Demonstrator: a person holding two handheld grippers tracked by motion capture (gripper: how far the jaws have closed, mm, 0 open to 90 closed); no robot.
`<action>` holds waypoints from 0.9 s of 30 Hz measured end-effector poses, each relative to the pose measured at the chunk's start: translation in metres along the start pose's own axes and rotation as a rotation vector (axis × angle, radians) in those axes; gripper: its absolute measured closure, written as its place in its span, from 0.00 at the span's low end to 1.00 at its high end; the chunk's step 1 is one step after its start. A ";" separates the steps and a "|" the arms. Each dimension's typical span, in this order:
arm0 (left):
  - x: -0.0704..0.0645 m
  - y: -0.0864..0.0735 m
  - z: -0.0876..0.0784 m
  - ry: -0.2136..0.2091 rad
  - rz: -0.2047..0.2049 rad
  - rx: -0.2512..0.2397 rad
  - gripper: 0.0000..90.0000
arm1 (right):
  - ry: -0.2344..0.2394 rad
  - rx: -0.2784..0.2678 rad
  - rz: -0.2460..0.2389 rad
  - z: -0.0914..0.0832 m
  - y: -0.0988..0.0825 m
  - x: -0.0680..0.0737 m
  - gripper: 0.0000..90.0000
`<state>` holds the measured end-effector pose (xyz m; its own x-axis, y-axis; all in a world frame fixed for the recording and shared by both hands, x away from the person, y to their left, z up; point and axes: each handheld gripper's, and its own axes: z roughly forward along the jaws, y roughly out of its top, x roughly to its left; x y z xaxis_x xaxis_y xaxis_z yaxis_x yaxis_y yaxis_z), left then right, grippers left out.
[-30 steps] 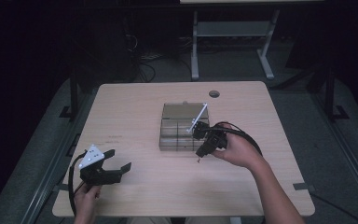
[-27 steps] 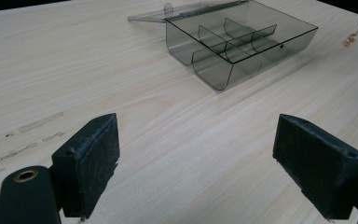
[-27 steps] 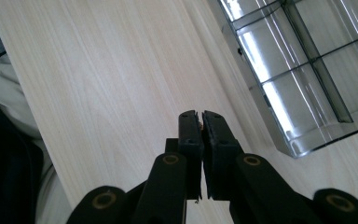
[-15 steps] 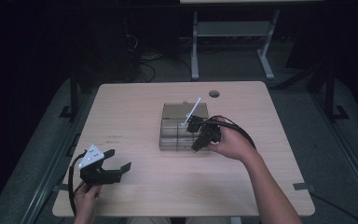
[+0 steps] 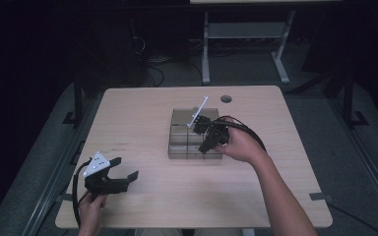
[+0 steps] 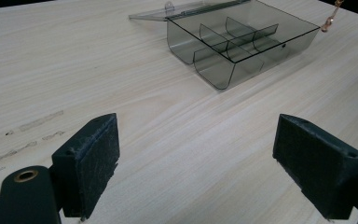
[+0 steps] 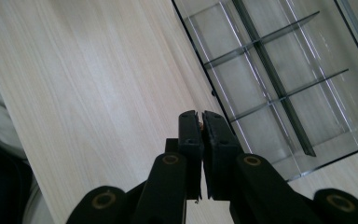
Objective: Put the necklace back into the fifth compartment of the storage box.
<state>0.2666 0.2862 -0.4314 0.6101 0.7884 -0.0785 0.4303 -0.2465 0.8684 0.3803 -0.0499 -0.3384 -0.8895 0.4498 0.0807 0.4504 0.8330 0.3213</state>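
A smoky clear compartment box (image 5: 187, 143) lies at the table's middle with its lid (image 5: 183, 116) folded flat behind it. Its dividers show in the left gripper view (image 6: 242, 42) and the right gripper view (image 7: 279, 70), and the compartments look bare. My right gripper (image 5: 204, 146) hovers over the box's right half, pointing down. Its jaws (image 7: 200, 115) are shut on a small copper-coloured chain piece (image 7: 199, 124), which dangles at the top right of the left gripper view (image 6: 331, 17). My left gripper (image 5: 124, 179) rests open near the table's front left, nothing between its pads (image 6: 91, 163).
The light wooden table (image 5: 142, 113) has a round cable hole (image 5: 226, 99) at the back. Faint marks (image 6: 37, 123) lie on the wood left of the left gripper. A metal table frame (image 5: 246, 34) and cables stand on the dark floor behind.
My right gripper has moved back and left from the box's front right corner to over the box. The left gripper has stayed put.
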 end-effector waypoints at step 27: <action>0.002 0.000 -0.001 -0.001 -0.003 -0.004 0.16 | -0.007 0.026 0.045 0.023 0.032 -0.025 0.96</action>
<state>0.2668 0.2884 -0.4313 0.6096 0.7884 -0.0821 0.4297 -0.2416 0.8700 0.4188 -0.0277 -0.3517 -0.8677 0.4893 0.0875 0.4919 0.8200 0.2926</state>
